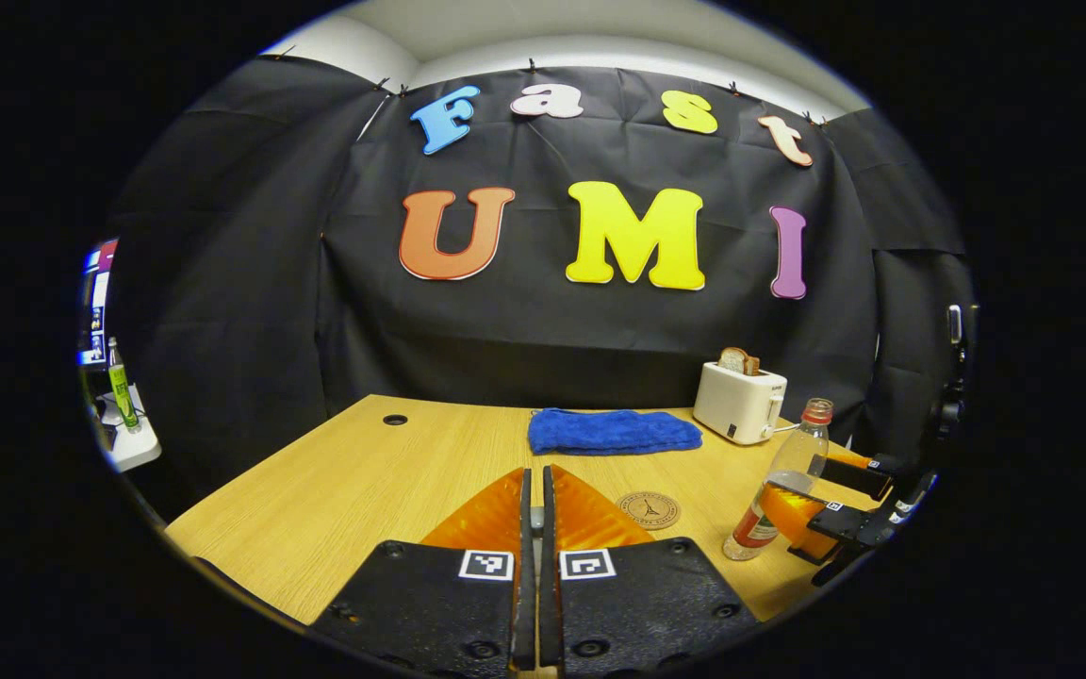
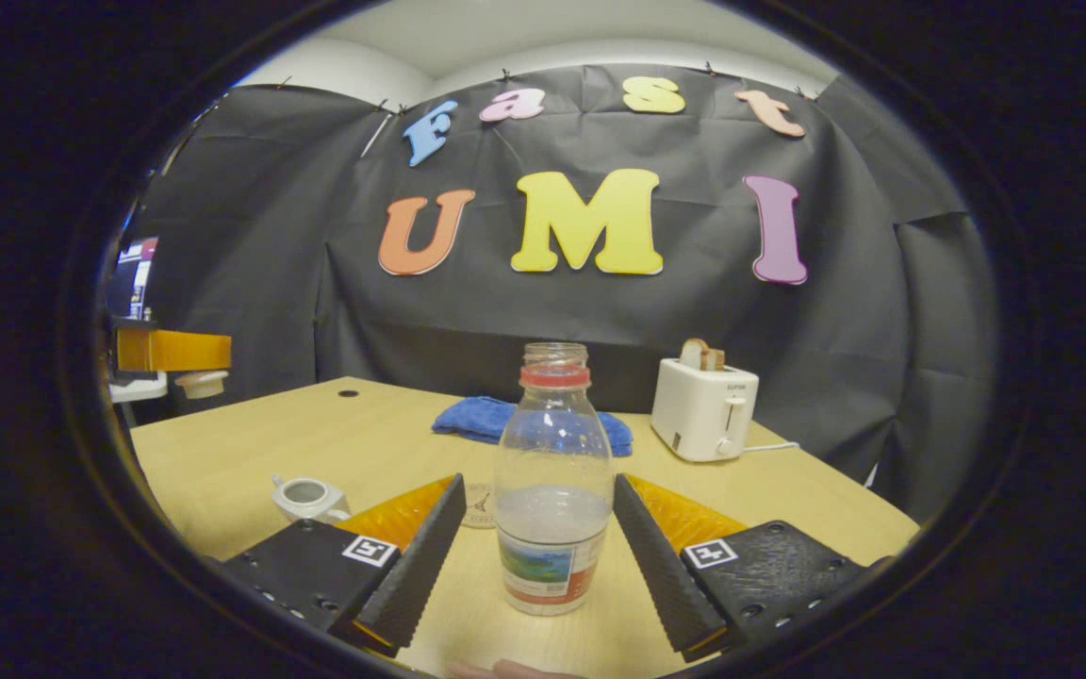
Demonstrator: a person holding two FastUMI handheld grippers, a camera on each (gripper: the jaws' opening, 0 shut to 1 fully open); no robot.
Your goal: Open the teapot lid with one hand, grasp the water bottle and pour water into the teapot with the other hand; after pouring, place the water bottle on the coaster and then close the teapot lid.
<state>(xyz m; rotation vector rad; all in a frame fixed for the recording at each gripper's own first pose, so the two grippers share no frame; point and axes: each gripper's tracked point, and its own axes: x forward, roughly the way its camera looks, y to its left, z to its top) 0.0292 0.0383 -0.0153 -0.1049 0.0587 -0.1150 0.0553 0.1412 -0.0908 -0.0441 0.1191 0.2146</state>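
- Nearest, the right gripper (image 2: 538, 483) has its fingers spread either side of the water bottle (image 2: 553, 490), with a gap showing on both sides, so nothing is gripped.
- Far left in the right gripper view, the left gripper (image 2: 171, 350) is raised with the teapot lid (image 2: 202, 383) just under it. Its fingers are pressed almost together, and I judge they are pinching the lid's knob. That small hold could slip and drop the lid.
- Left of the bottle, the white teapot (image 2: 308, 496) sits open on the desk (image 2: 251, 429). Its mouth is small, so a quick tilt could spill water onto the wood.
- At centre, the bottle stands upright on the near desk. It is clear plastic, uncapped, with a red neck ring and a label, roughly a third full. Its smooth round wall could twist or slide if the fingers close off-centre.
- Just behind the bottle lies the coaster (image 1: 649, 510), a small target for setting it down.
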